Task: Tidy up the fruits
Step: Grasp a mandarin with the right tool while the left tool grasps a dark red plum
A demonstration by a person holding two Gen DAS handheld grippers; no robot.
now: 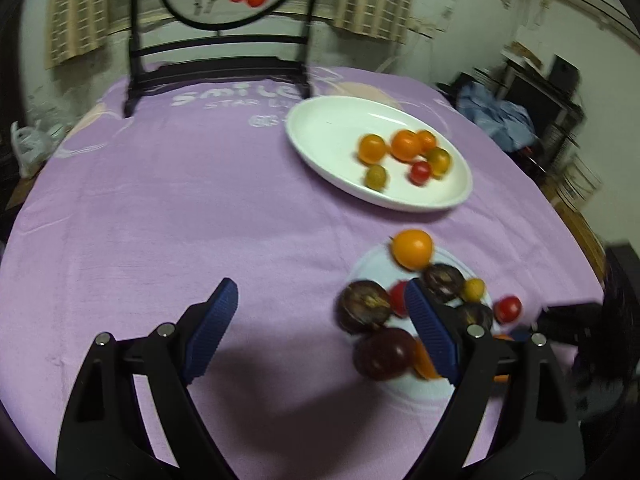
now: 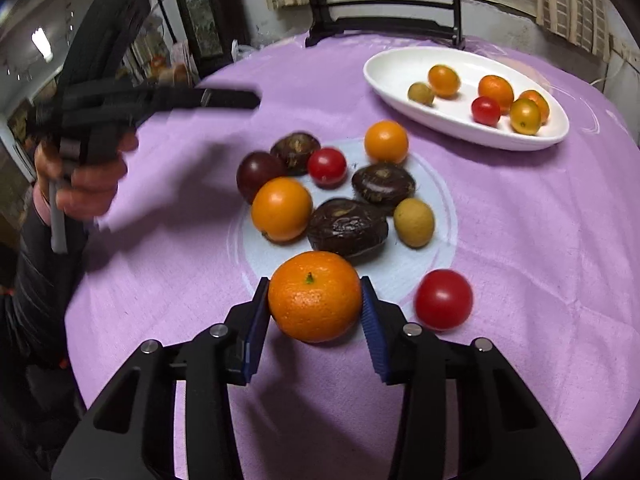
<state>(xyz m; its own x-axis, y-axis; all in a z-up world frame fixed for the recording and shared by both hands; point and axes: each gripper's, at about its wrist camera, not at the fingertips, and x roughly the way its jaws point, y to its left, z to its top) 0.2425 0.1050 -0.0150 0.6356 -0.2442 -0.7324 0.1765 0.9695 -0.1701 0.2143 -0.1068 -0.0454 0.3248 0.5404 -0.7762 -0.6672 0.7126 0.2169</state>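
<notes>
My right gripper [image 2: 315, 300] is shut on a mandarin orange [image 2: 315, 295] and holds it just above the near edge of the pale blue plate [image 2: 436, 248]. That plate carries orange and red tomatoes, dark water chestnuts [image 2: 347, 227] and a yellow-green fruit [image 2: 414, 222]. A red tomato [image 2: 443, 299] lies on the cloth beside it. My left gripper [image 1: 320, 300] is open and empty above the cloth, left of the same plate [image 1: 374, 264]. The white oval dish [image 2: 388, 76] holds several small orange, red and green fruits; it also shows in the left wrist view [image 1: 320, 128].
A purple cloth [image 1: 160, 208] covers the round table. A black-framed decorative screen [image 1: 216, 60] stands at the far edge. The hand holding the left gripper [image 2: 92, 176] shows at the left of the right wrist view. Clutter and shelves surround the table.
</notes>
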